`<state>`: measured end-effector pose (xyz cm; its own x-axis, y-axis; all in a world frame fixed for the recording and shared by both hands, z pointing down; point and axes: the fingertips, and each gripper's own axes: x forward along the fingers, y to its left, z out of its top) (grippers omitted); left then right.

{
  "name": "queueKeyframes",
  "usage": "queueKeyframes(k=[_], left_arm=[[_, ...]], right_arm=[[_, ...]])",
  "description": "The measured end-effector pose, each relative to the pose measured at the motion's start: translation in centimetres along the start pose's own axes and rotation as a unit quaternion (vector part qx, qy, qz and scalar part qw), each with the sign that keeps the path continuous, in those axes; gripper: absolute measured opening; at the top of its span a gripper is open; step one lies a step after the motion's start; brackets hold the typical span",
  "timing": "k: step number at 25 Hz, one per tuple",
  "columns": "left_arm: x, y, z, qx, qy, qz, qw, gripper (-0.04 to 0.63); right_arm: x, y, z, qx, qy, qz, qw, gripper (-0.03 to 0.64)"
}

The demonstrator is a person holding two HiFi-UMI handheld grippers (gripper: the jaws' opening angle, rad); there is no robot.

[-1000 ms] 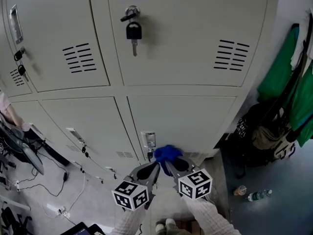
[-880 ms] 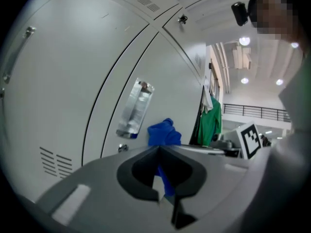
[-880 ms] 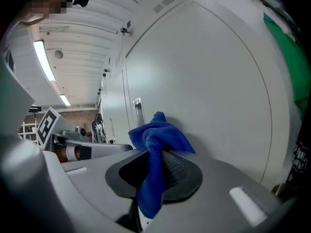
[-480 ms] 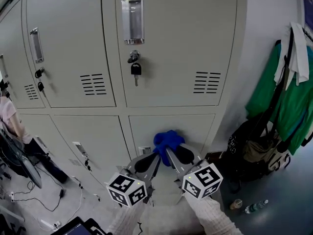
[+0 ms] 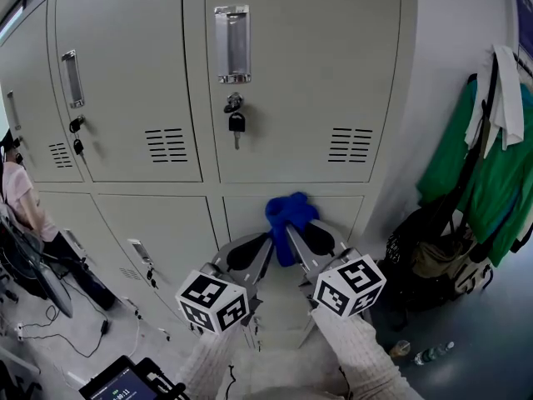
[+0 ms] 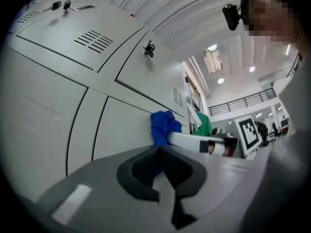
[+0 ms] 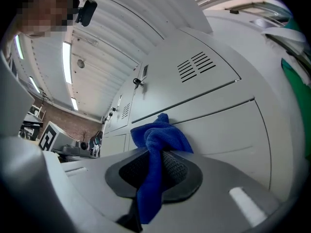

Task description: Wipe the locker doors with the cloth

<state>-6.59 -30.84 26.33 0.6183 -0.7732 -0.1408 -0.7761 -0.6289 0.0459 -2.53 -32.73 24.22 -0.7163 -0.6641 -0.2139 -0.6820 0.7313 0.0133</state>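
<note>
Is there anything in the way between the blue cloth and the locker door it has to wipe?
No, nothing visible. The right tool is clamped on the soft blue cloth, and the bunched cloth sits right up against the lower beige metal locker door, apparently touching it.

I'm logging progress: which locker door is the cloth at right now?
The lower right door, just under the door with the black key in its lock. The right gripper holds the blue cloth at its top edge.
</note>
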Motion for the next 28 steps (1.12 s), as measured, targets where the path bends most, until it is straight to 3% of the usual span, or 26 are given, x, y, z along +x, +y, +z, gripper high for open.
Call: queueKeyframes(k=[8, 13, 28], left_arm=[[0.1, 0.3, -1.0, -0.026, 0.003, -0.001, 0.9997, 0.007], [-0.2, 0.6, -2.2, -0.036, 0.014, 0.004, 0.9992, 0.006], [-1.4, 1.1, -11.6, -0.104, 0.094, 0.016, 0.99, 0.007]], right_arm=[[-0.1, 0.0, -0.2, 0.012, -0.011, 0.006, 1.0, 0.055], [-0.4, 0.1, -2.3, 0.012, 0.015, 0.006, 1.0, 0.055], [-1.8, 0.3, -11.3, 0.068, 0.092, -0.011, 0.993, 0.055]])
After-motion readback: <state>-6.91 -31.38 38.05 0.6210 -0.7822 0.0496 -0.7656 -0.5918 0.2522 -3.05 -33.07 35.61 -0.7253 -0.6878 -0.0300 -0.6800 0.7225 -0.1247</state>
